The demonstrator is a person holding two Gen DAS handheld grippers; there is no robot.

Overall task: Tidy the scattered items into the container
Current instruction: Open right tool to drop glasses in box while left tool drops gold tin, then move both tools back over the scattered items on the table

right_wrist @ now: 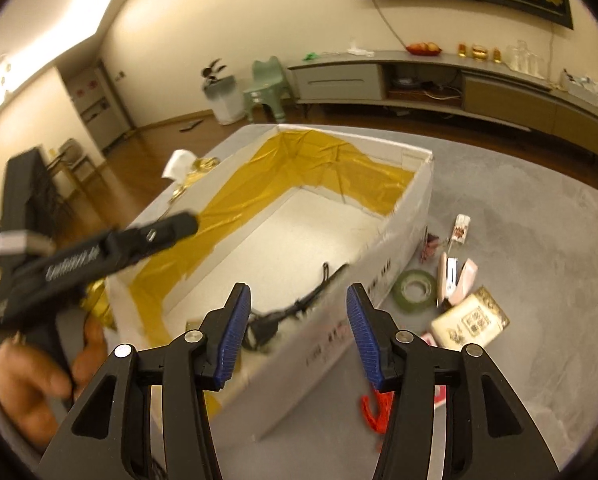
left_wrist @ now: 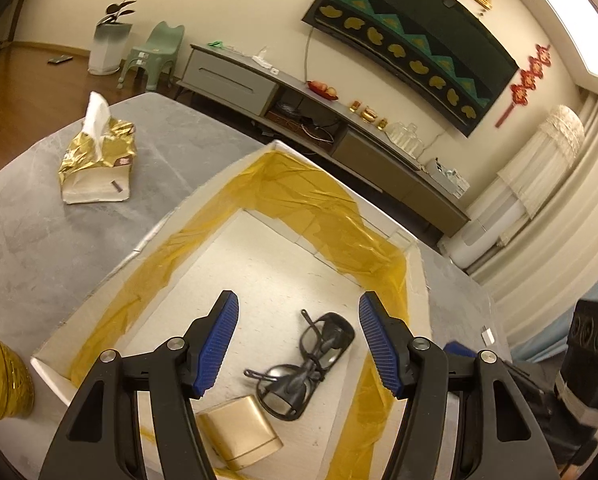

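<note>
A living room with cream walls and a long grey media cabinet (left_wrist: 235, 80) lies behind a grey stone-look counter (left_wrist: 39, 240). In the left wrist view, a large white foam box lined with yellow tape (left_wrist: 283, 200) sits on that counter, with a crumpled gold tissue pack (left_wrist: 95, 164) well apart to its left. The left gripper (left_wrist: 299, 344) hovers over the box, its jaws spread wide and holding nothing. Inside the box, below the jaws, lie black-framed glasses (left_wrist: 311, 360) and, just beside them, a flat gold metal case (left_wrist: 239, 432).

In the right wrist view, the right gripper (right_wrist: 299, 334) hangs above the box's near wall (right_wrist: 299, 360), its jaws likewise spread and empty. On the counter to the right of the box lie a green tape roll (right_wrist: 415, 290), a pink stapler (right_wrist: 457, 280), a cream patterned packet (right_wrist: 469, 322) and a red-orange cord (right_wrist: 375, 410). At the left, a hand (right_wrist: 35, 380) holds the other gripper's handle, blurred.
</note>
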